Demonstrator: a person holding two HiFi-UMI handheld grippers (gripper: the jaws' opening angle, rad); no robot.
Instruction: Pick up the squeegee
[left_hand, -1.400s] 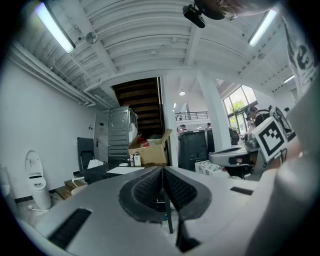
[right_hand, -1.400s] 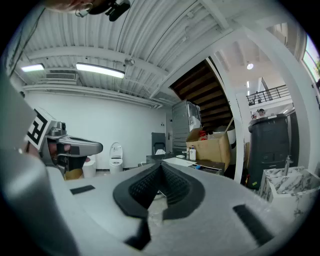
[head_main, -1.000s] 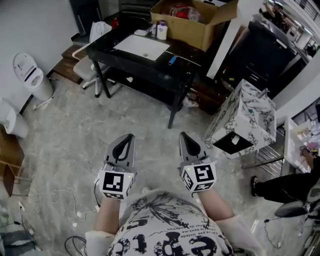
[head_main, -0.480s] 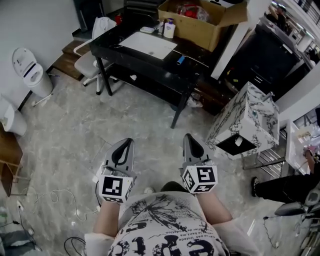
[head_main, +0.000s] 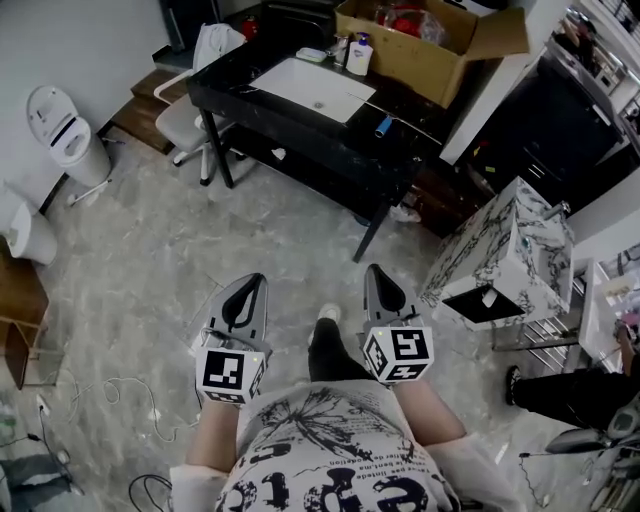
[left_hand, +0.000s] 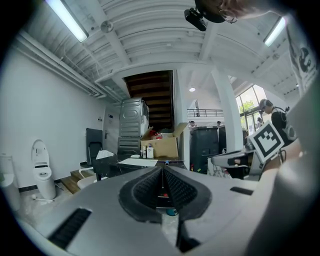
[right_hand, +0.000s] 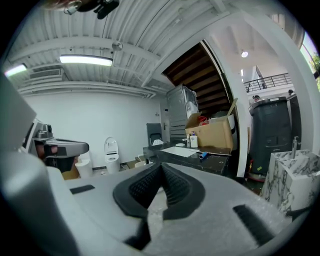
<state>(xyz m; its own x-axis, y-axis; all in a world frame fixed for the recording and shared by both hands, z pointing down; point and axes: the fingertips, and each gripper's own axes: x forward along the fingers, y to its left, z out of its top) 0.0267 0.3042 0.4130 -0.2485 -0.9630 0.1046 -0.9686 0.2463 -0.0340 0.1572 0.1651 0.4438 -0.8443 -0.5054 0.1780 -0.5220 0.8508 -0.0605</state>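
left gripper (head_main: 252, 280): jaws together, empty | right gripper (head_main: 373, 272): jaws together, empty

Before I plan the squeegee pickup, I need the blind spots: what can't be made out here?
Blue-handled tool on the black table: too small in every view to confirm it is the squeegee.
Cardboard box contents: head view, too small, partly cut by the top edge.
Table underside: left gripper view, hidden behind the left gripper.

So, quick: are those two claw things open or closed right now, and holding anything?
Left gripper: closed, holding nothing.
Right gripper: closed, holding nothing.
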